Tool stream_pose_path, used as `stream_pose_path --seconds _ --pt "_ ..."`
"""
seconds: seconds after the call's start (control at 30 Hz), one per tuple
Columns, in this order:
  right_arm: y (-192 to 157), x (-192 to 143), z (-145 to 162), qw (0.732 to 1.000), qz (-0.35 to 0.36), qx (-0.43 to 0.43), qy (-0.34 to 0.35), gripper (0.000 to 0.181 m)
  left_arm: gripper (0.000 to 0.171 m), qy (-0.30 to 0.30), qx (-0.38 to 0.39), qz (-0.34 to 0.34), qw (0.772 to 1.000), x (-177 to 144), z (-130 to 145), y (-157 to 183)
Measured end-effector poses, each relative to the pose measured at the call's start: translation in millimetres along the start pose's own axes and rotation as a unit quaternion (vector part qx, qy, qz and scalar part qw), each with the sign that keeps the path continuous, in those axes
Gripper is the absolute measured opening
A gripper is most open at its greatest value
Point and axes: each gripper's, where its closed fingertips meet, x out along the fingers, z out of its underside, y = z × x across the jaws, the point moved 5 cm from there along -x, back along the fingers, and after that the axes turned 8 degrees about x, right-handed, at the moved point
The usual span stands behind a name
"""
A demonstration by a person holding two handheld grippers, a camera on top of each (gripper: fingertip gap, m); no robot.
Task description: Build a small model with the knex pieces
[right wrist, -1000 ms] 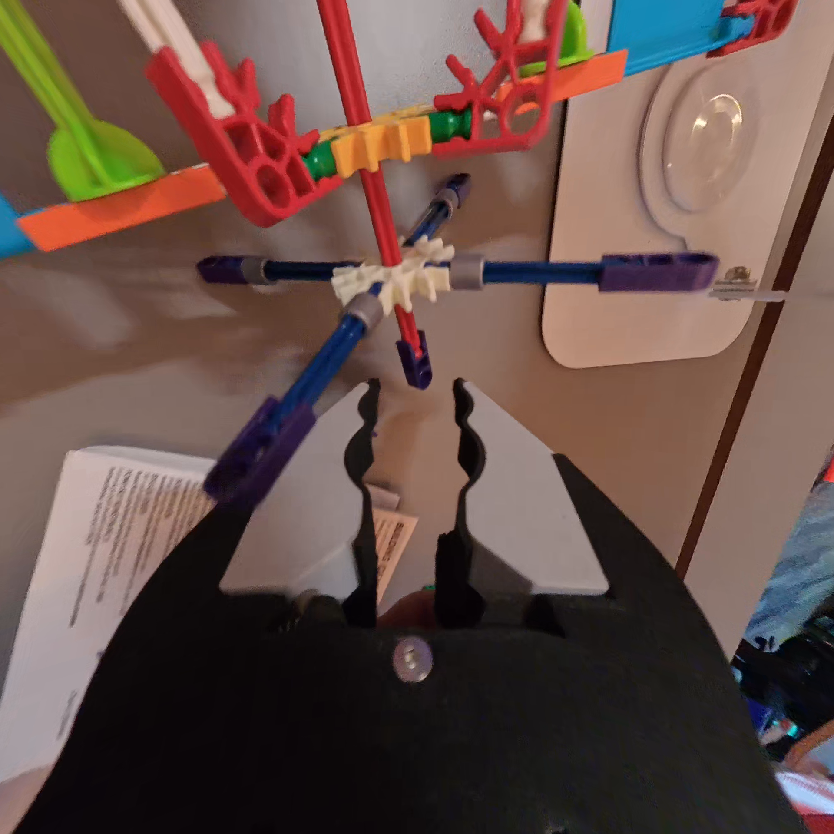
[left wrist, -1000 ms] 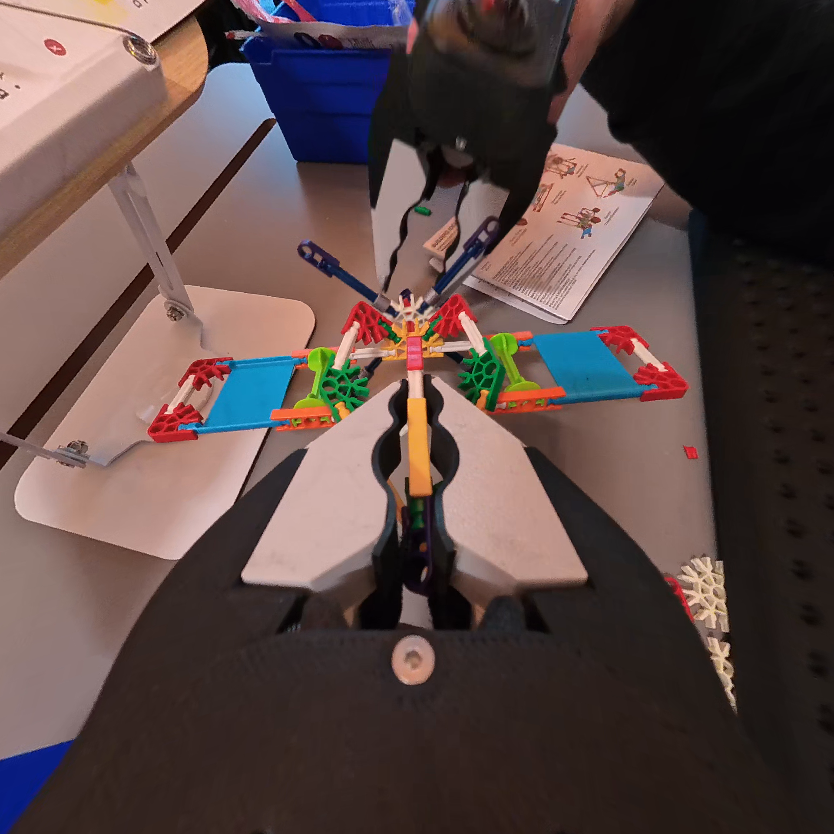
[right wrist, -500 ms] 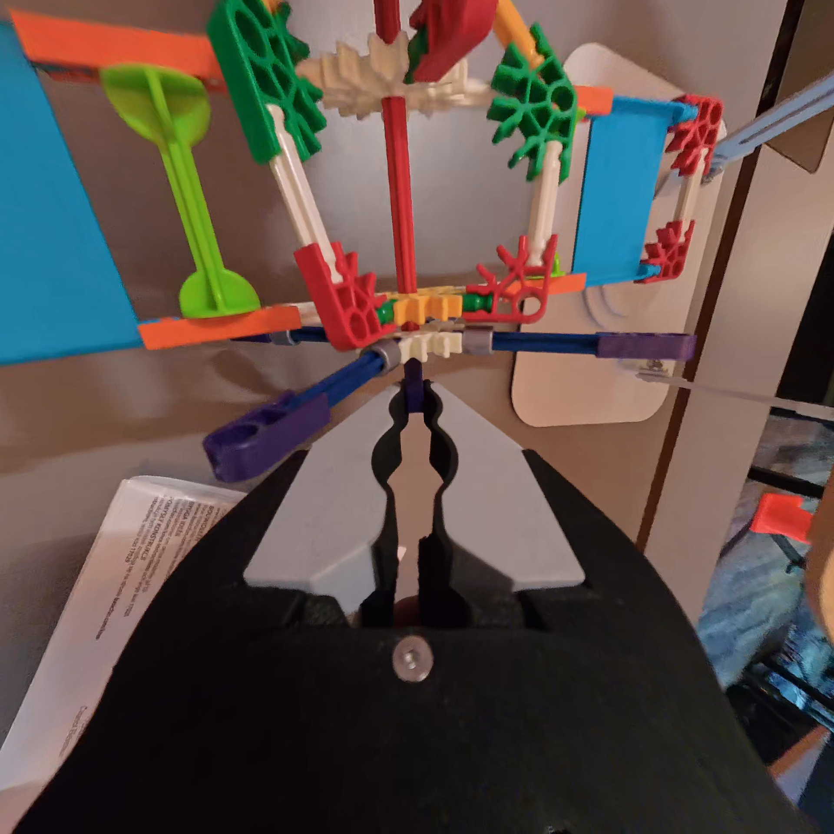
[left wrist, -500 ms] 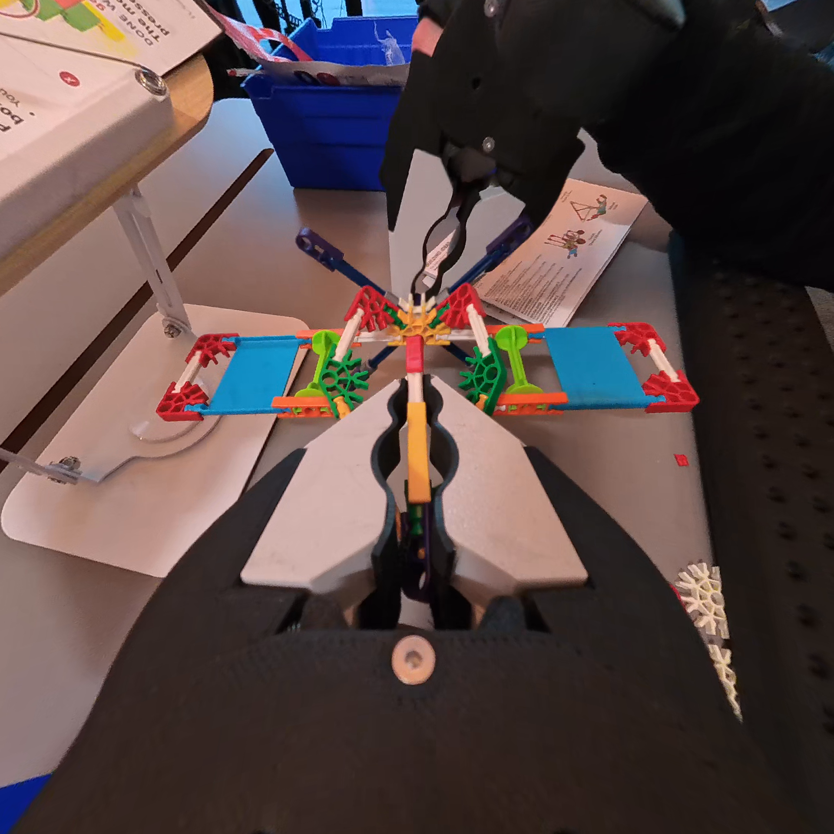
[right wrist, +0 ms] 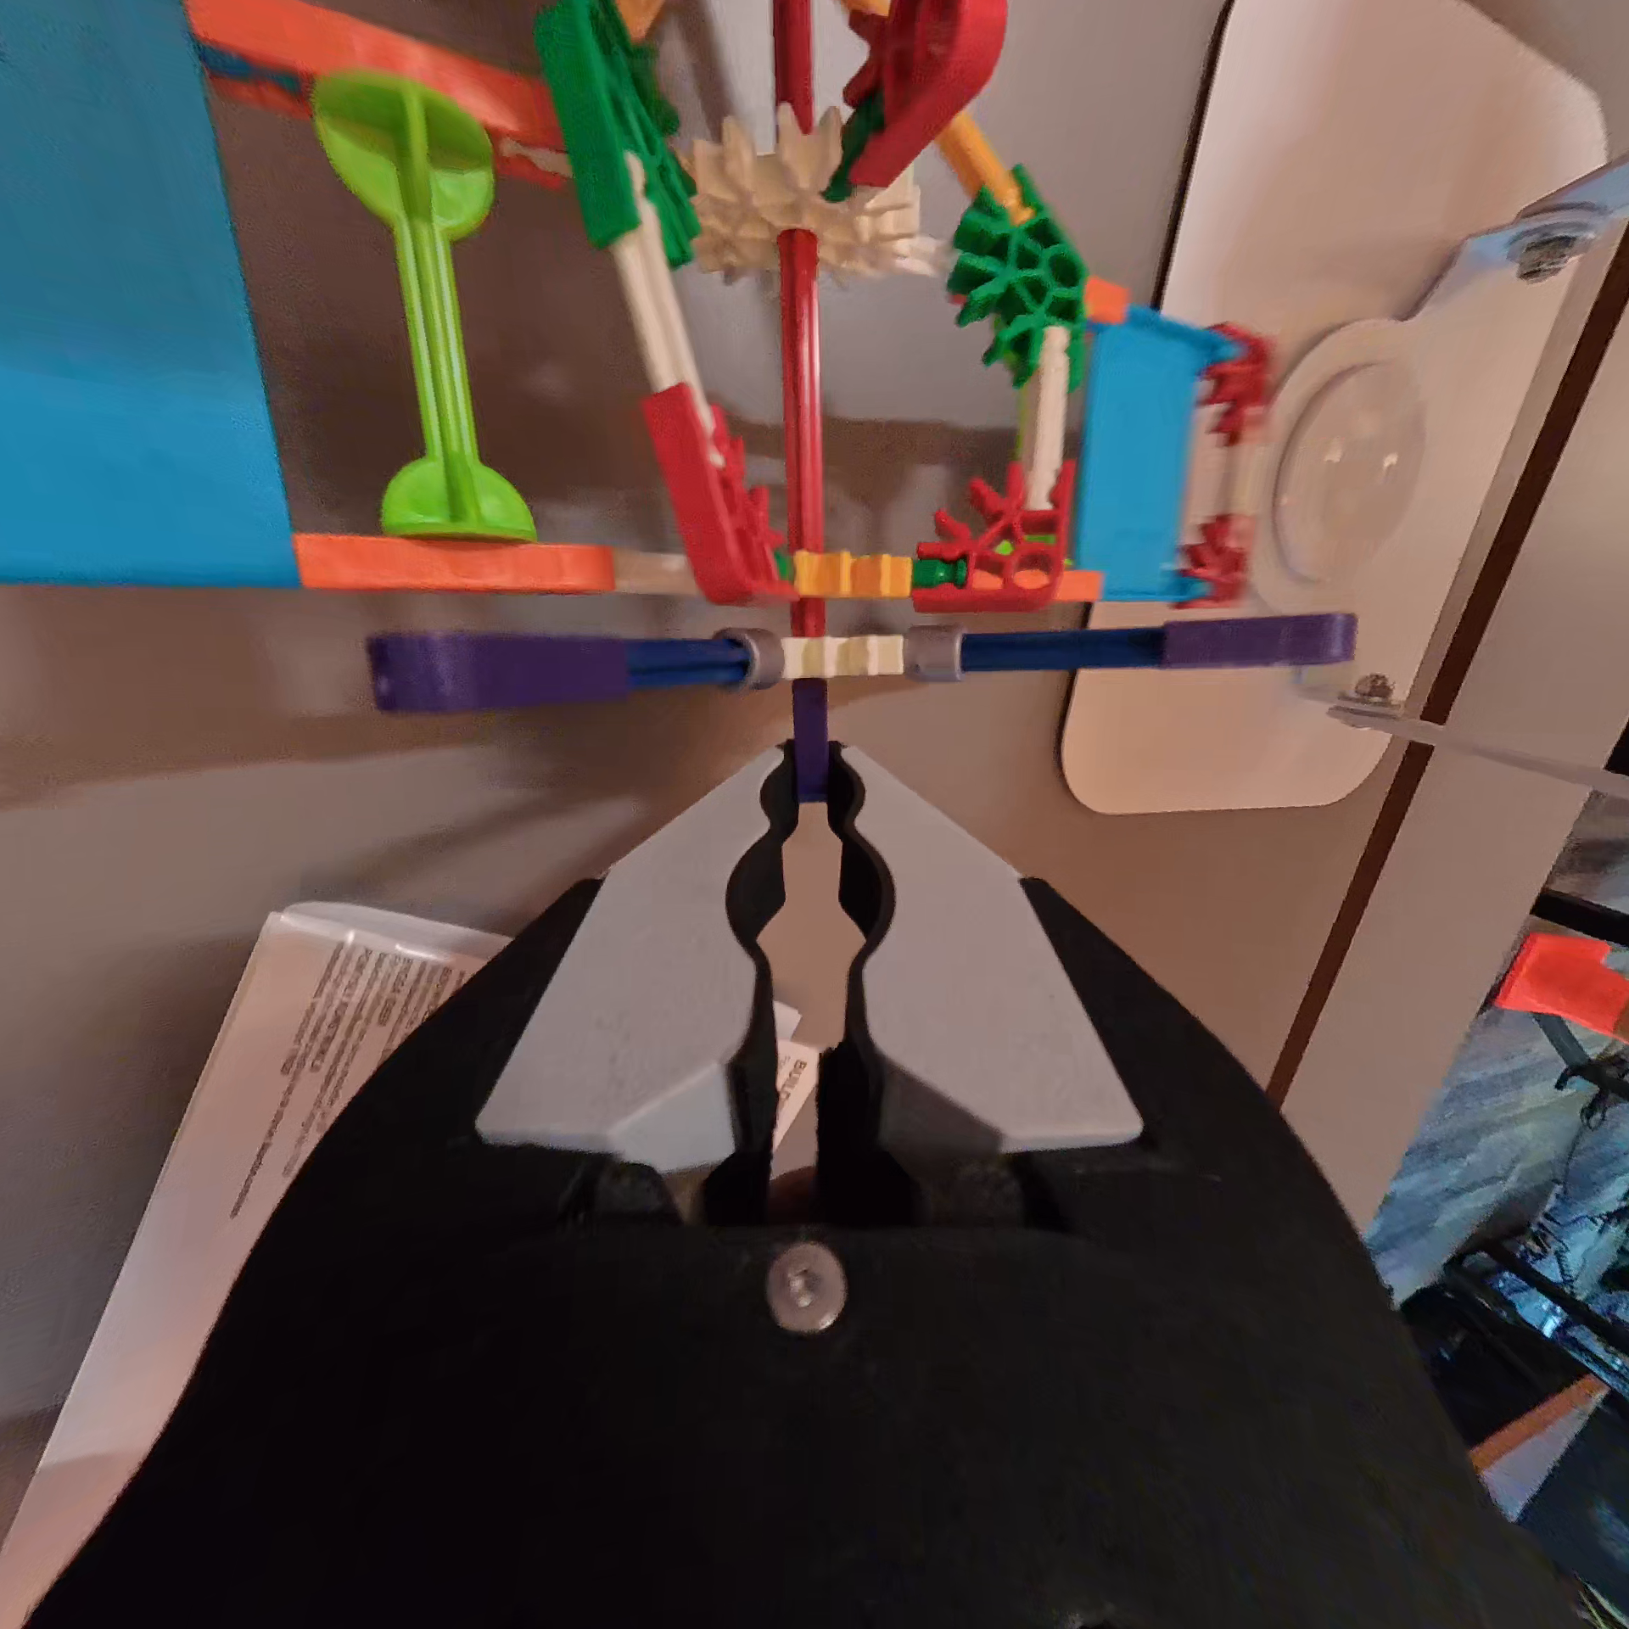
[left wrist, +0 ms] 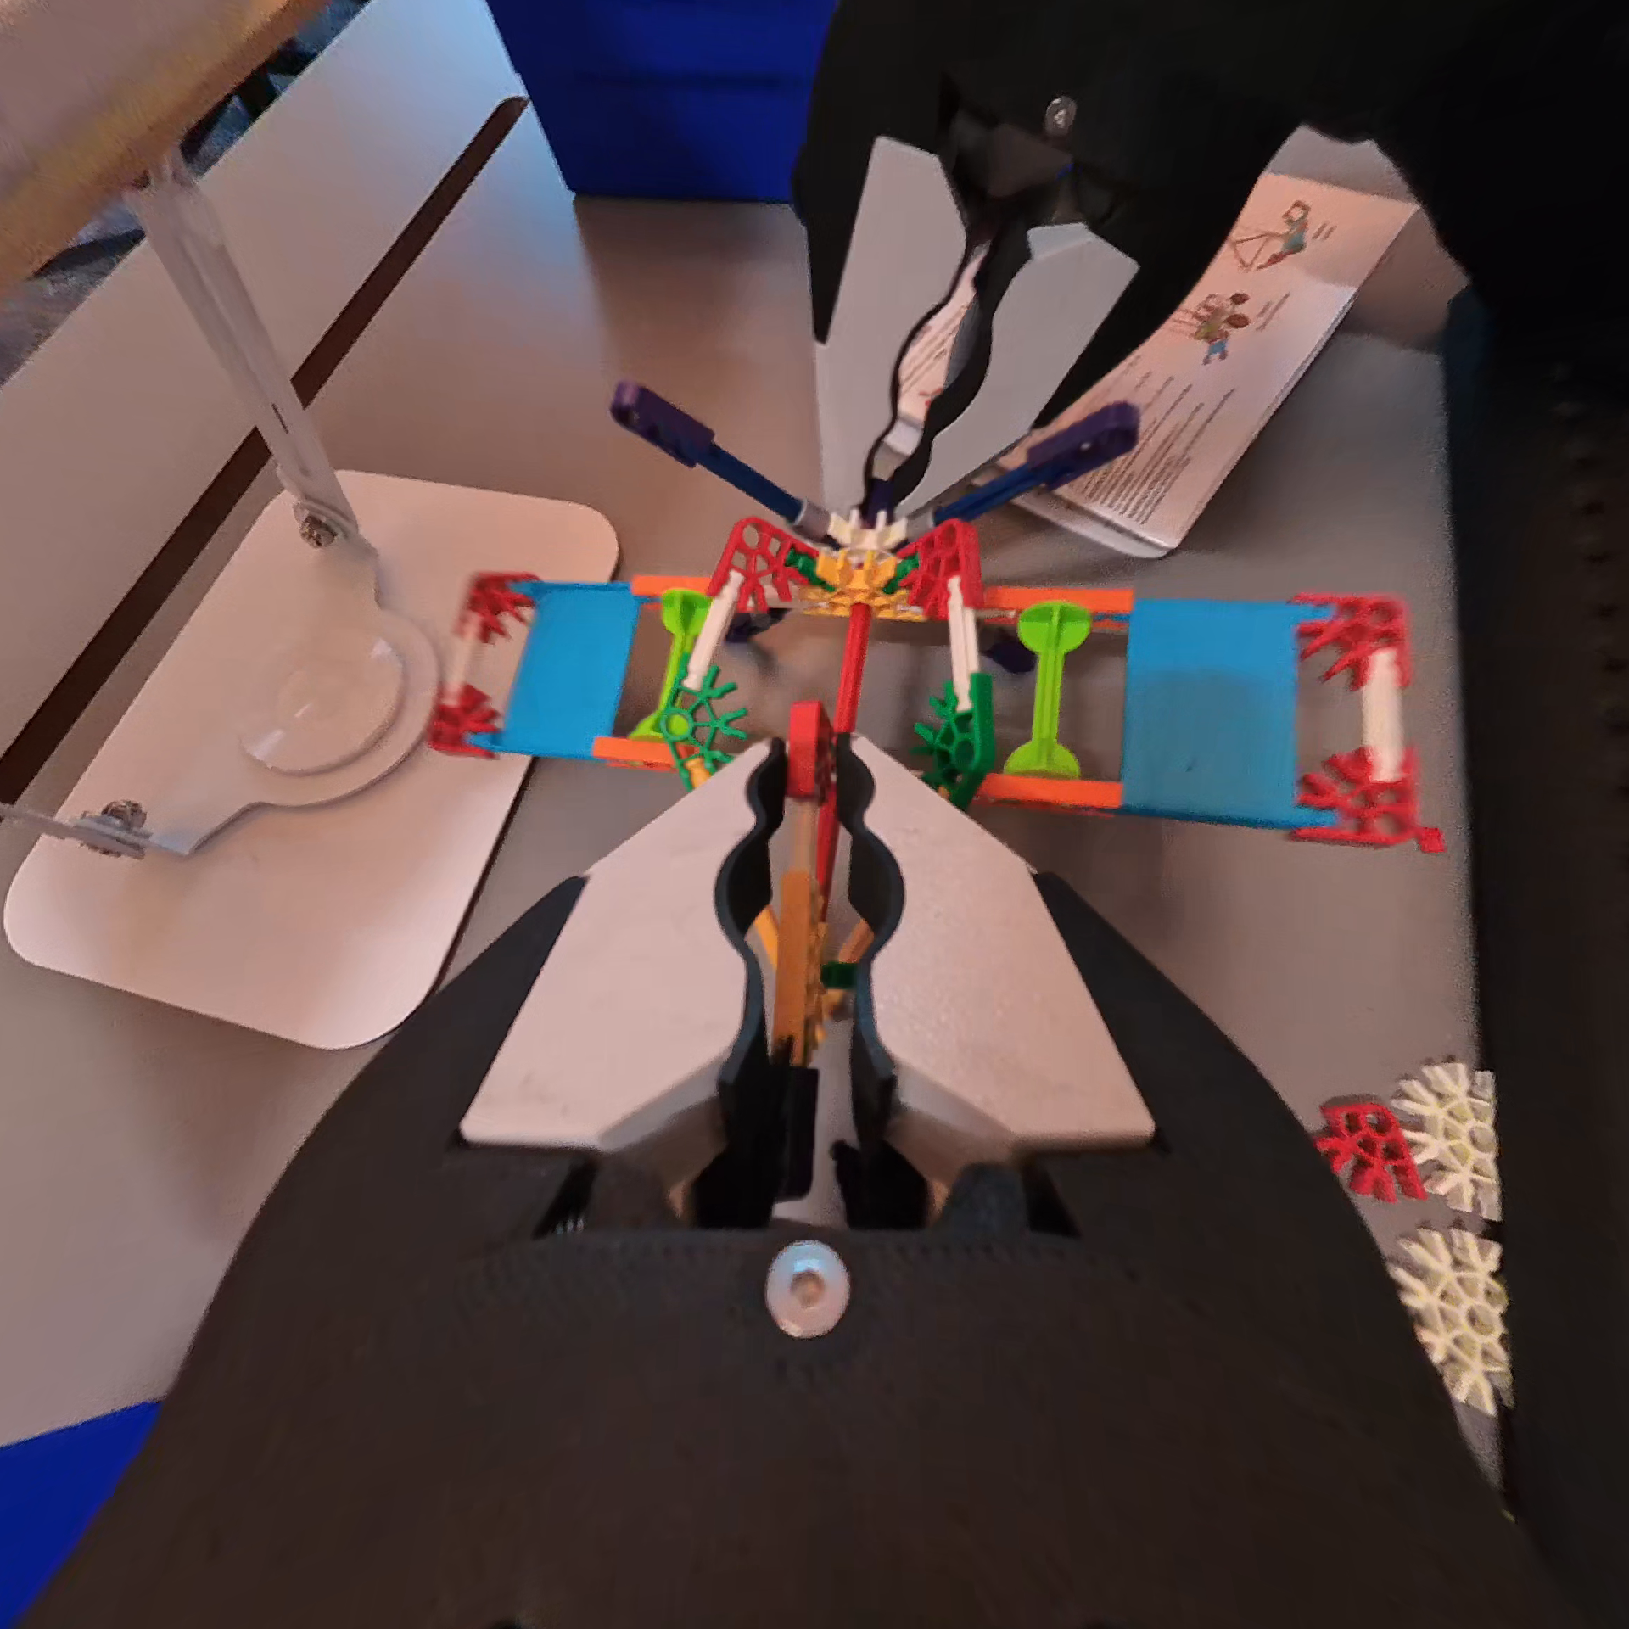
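Where the grey desk (left wrist: 1216, 970) runs toward its far edge, a blue bin (left wrist: 670, 97) stands, and a white stand base (left wrist: 264, 881) with a slanted metal strut lies at the left. A printed instruction sheet (left wrist: 1234, 370) rests at the far right, and loose white and red connector pieces (left wrist: 1428, 1146) lie at the near right beside a dark perforated mat (left wrist: 1569, 705).

The left tool (left wrist: 815, 767) reaches in low from the near side, roughly level with the desk. Its fingers are clenched on the red and yellow tail section (left wrist: 807, 881) of a colourful toy plane (left wrist: 1199, 705) built from plastic rods and connectors. The right tool (right wrist: 811, 762) comes in from the far side, pointing steeply down at the model's nose. Its fingertips are closed on a short purple connector (right wrist: 809, 732) at the end of the central red rod (right wrist: 800, 397).

The plane sits on the desk between the two tools, its left wing over the edge of the white base. Blue panels form both wings, framed with orange strips and red end connectors. Lime green spool pieces (left wrist: 1049, 688) and dark green connectors flank the body. A propeller of dark blue rods (right wrist: 1058, 648) with purple tips radiates from a white hub (right wrist: 842, 654) at the nose. Both views are slightly blurred.
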Motion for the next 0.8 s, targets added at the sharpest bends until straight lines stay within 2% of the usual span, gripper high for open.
stream_pose_path --seconds 0.07,0.13,0.4,0.5,0.6,0.7,0.77,0.8 --pt "-1.2 -0.3 -2.5 1.000 -0.008 0.003 0.012 0.002 0.014 -0.015 -0.002 -0.008 1.000 -2.9 3.8 -3.2" --pt "-1.0 0.0 -2.8 1.000 -0.007 0.003 0.012 0.002 0.027 -0.033 -0.003 -0.022 0.999 -7.5 8.1 -6.4" --pt "-1.7 0.1 -3.6 1.000 -0.011 0.009 0.015 0.002 0.046 -0.151 -0.040 -0.041 0.987 -29.6 31.5 -1.6" --pt "-1.7 0.3 -3.8 1.000 -0.010 0.008 0.017 0.002 0.044 -0.159 -0.045 -0.033 0.986 -32.7 33.3 4.0" --pt "-2.4 0.7 -5.0 1.000 -0.012 0.006 0.020 0.002 0.039 -0.175 -0.050 -0.018 0.983 -22.1 44.9 11.2" --pt "-3.7 0.5 -6.2 1.000 -0.013 0.004 0.019 0.003 0.030 -0.155 -0.070 -0.013 0.985 -13.8 44.7 8.9" --pt "-6.6 -0.4 -7.3 1.000 -0.021 0.003 0.020 0.002 0.014 -0.136 -0.074 -0.027 0.988 -13.5 39.8 2.1" --pt "-8.6 -1.0 -7.9 0.999 -0.027 0.004 0.020 0.002 0.014 -0.131 -0.077 -0.029 0.988 -13.7 37.8 -0.1"
